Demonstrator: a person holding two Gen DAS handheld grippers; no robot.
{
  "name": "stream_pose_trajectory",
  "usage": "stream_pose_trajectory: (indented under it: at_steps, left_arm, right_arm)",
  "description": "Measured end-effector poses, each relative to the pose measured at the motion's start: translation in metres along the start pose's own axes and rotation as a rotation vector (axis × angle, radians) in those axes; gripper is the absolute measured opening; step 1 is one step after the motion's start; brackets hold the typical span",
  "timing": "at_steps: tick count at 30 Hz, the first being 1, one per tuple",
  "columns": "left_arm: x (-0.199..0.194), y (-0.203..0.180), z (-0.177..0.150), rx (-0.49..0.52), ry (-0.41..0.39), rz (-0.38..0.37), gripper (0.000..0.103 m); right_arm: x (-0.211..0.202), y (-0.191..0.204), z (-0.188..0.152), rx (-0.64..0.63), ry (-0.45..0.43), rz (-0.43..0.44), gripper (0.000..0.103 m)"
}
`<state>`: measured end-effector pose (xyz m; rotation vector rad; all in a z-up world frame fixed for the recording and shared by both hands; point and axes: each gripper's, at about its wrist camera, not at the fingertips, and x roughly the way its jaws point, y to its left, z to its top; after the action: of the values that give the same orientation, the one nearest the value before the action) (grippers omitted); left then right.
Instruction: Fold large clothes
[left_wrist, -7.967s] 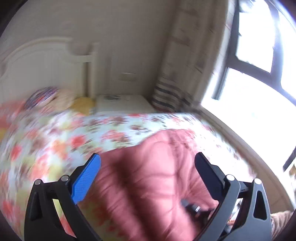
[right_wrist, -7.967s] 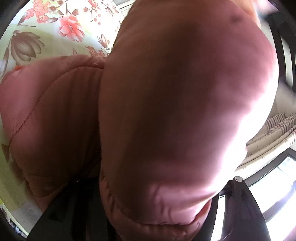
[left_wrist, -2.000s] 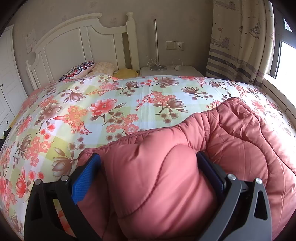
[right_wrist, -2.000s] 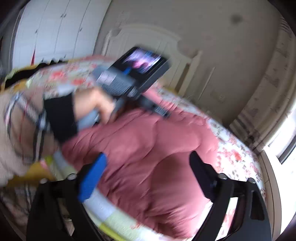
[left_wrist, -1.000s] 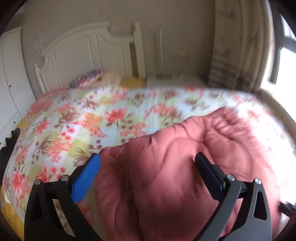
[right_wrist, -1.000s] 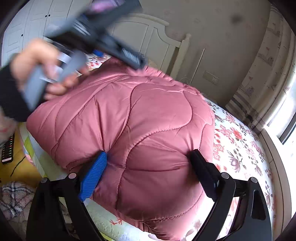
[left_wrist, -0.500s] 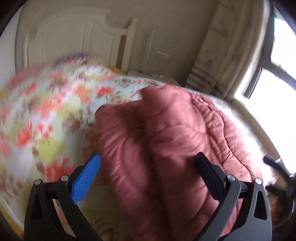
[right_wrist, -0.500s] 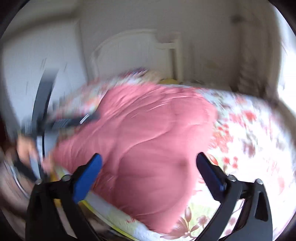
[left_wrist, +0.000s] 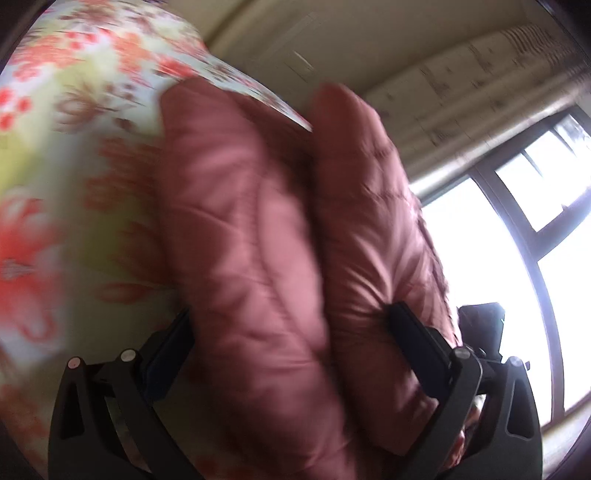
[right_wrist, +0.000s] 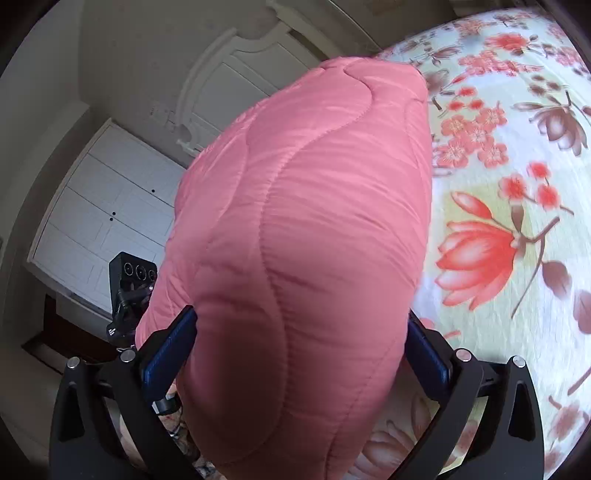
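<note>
A pink quilted puffer garment (left_wrist: 258, 240) lies folded in thick layers on the floral bed. In the left wrist view my left gripper (left_wrist: 291, 332) straddles the folded bundle, its jaws wide apart with the padding pressed between them. In the right wrist view the same garment (right_wrist: 303, 240) fills the middle. My right gripper (right_wrist: 299, 332) also has its jaws wide apart, one finger (right_wrist: 173, 350) on each side of the bundle. Both views are rolled sideways.
The floral bedspread (left_wrist: 55, 166) (right_wrist: 517, 184) lies under the garment. A window (left_wrist: 554, 229) and curtain (left_wrist: 480, 74) are on the left wrist view's right. White headboard (right_wrist: 240, 74), wardrobe doors (right_wrist: 103, 206) and the other gripper's camera (right_wrist: 129, 280) show behind.
Both grippers have rolled sideways and pushed in over the folded garment. Half a second ago they were open in front of it. The bundle now sits between each pair of fingers.
</note>
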<state>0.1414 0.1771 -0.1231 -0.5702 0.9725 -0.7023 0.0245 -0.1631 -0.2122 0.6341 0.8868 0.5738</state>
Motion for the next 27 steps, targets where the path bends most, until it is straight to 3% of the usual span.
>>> stream_pose_trajectory:
  at_steps: [1, 2, 3, 6, 11, 19, 22, 25, 27]
  left_arm:
    - [0.003, 0.000, -0.001, -0.005, 0.007, -0.025, 0.087]
    - [0.005, 0.001, -0.001, -0.019, 0.006, -0.061, 0.072]
    - [0.004, 0.004, -0.001, -0.025, -0.005, -0.087, 0.058]
    - [0.002, 0.004, 0.001, -0.013, -0.034, -0.112, 0.045]
    - [0.011, -0.032, 0.015, 0.108, -0.087, -0.047, 0.041]
    - [0.065, -0.091, 0.094, 0.178, -0.126, -0.088, 0.041]
    - [0.105, -0.090, 0.114, 0.147, -0.103, -0.050, 0.042]
    - [0.162, -0.064, 0.116, 0.040, -0.001, 0.053, 0.045]
    - [0.171, -0.049, 0.107, 0.025, -0.039, 0.036, 0.050]
  right_arm:
    - [-0.001, 0.000, -0.001, -0.008, -0.010, 0.003, 0.098]
    - [-0.002, 0.000, -0.003, -0.011, -0.022, 0.009, 0.095]
    - [-0.003, 0.001, -0.005, -0.025, -0.041, 0.006, 0.086]
    - [-0.011, 0.012, -0.007, -0.096, -0.094, -0.043, 0.076]
    - [-0.026, 0.033, 0.003, -0.229, -0.211, -0.154, 0.069]
    - [-0.076, 0.023, 0.081, -0.281, -0.381, -0.254, 0.068]
    - [-0.076, -0.010, 0.113, -0.238, -0.356, -0.290, 0.068]
    - [-0.047, -0.045, 0.132, -0.170, -0.252, -0.390, 0.069]
    - [-0.032, -0.075, 0.129, -0.086, -0.201, -0.424, 0.076]
